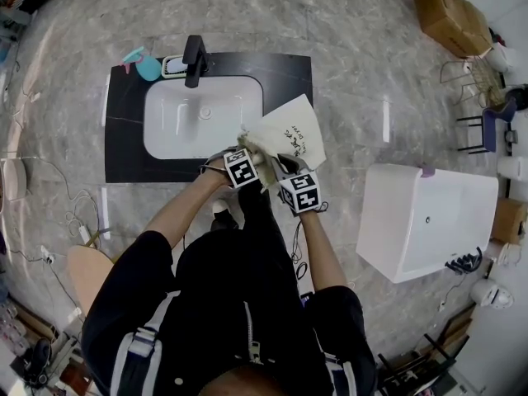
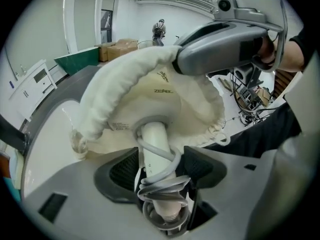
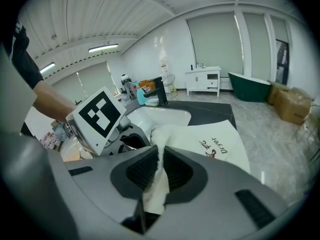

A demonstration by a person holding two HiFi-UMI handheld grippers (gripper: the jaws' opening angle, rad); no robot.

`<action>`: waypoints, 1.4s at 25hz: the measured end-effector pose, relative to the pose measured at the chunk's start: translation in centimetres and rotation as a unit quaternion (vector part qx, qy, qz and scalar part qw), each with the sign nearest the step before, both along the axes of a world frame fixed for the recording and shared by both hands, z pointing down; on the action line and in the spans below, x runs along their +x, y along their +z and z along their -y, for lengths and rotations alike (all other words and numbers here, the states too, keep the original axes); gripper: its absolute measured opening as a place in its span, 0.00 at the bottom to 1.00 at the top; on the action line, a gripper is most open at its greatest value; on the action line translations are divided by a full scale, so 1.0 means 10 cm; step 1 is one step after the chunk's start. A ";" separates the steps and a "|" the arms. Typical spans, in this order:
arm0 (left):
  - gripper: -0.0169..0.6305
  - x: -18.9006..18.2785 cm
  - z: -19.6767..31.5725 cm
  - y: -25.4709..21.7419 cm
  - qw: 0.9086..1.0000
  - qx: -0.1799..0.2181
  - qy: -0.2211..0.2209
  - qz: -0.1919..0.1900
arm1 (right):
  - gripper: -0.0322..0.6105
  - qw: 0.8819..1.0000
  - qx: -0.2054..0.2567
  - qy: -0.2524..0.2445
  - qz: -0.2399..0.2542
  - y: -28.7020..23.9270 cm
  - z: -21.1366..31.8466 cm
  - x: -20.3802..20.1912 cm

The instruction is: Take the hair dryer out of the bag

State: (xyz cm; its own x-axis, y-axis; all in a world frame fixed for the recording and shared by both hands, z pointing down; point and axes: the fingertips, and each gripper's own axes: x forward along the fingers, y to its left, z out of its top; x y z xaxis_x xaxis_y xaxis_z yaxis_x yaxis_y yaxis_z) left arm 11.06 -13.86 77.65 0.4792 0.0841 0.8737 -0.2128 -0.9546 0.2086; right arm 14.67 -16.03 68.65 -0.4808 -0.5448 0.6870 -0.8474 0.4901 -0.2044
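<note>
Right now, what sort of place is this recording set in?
Probably a bathroom-fixture showroom or workshop hall, not a home bathroom: a sink with a black faucet stands alone mid-floor, a loose white basin unit sits nearby, and cardboard boxes lie beyond.

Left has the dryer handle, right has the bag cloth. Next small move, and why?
Probably draw the left gripper back along the handle's line while the right gripper holds its pinch. The hair dryer pokes handle-first out of the bag, its cord wound round the handle, which the left jaws grip. The rest is inside. The right jaws are shut on the bag's cloth, anchoring it.
</note>
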 end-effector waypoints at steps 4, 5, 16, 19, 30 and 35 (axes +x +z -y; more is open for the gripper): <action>0.50 0.04 0.01 0.06 1.000 -0.002 0.002 0.009 | 0.12 1.000 -0.003 0.004 0.001 0.01 0.00 0.06; 0.50 0.04 0.01 0.08 1.000 -0.003 0.000 0.011 | 0.12 1.000 -0.004 0.005 0.001 0.01 -0.01 0.07; 0.40 0.06 0.06 0.09 0.999 0.030 -0.018 0.007 | 0.12 1.000 -0.007 0.004 0.000 0.03 -0.04 0.11; 0.38 0.06 0.07 0.05 0.999 0.042 -0.011 0.005 | 0.12 1.000 -0.007 0.000 -0.003 0.04 -0.04 0.09; 0.38 -0.11 -0.04 -0.05 0.999 0.028 -0.019 -0.001 | 0.12 1.000 -0.008 -0.002 -0.011 0.09 -0.02 0.03; 0.38 -0.19 -0.11 -0.10 0.999 0.021 -0.028 -0.004 | 0.12 1.000 -0.009 -0.003 -0.018 0.10 -0.03 0.00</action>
